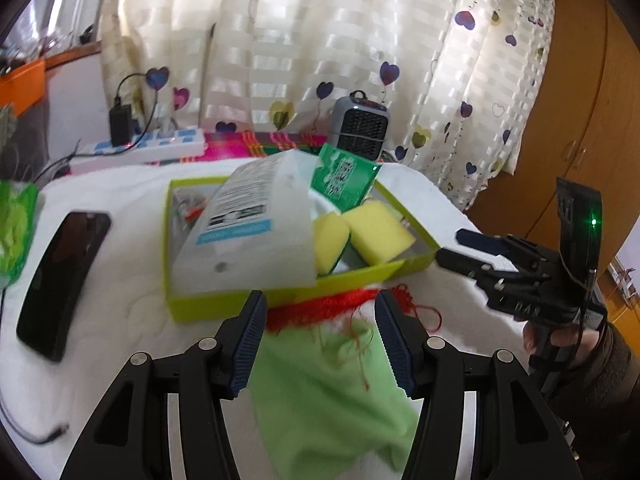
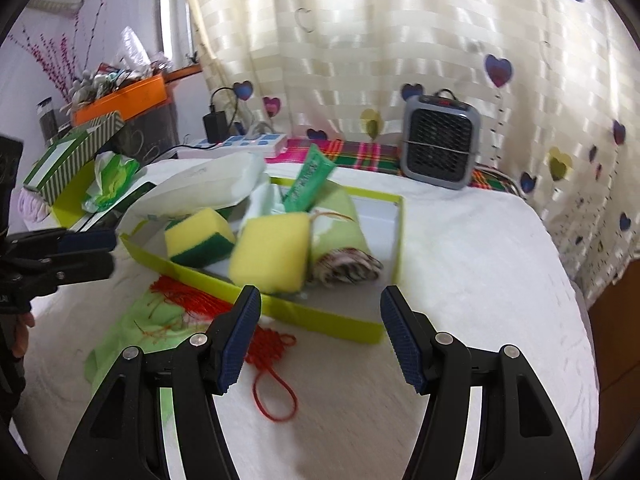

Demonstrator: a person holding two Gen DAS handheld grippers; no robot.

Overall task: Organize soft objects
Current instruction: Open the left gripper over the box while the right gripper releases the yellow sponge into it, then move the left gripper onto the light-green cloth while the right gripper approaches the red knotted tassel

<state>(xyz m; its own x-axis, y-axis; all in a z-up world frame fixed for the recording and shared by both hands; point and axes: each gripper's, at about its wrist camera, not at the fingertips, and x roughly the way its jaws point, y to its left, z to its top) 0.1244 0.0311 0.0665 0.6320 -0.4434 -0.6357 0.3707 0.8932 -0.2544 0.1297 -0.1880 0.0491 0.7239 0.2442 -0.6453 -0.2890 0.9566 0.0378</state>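
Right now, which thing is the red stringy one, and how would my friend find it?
Find the lime-green tray on the white cover. Just outside its near wall lies a light green cloth. The red knotted cord sprawls across that cloth, its loop trailing onto the white cover; it is the only red, stringy thing nearby.

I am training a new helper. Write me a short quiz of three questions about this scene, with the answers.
1. True or false: the green cloth lies inside the tray.
2. How many yellow sponges are in the tray?
3. What lies on the green cloth? A: a phone. B: a red cord. C: a tube.

Key
1. False; it lies on the white cover in front of the tray.
2. Two: one with its dark green side showing, one nearer the right gripper.
3. B.
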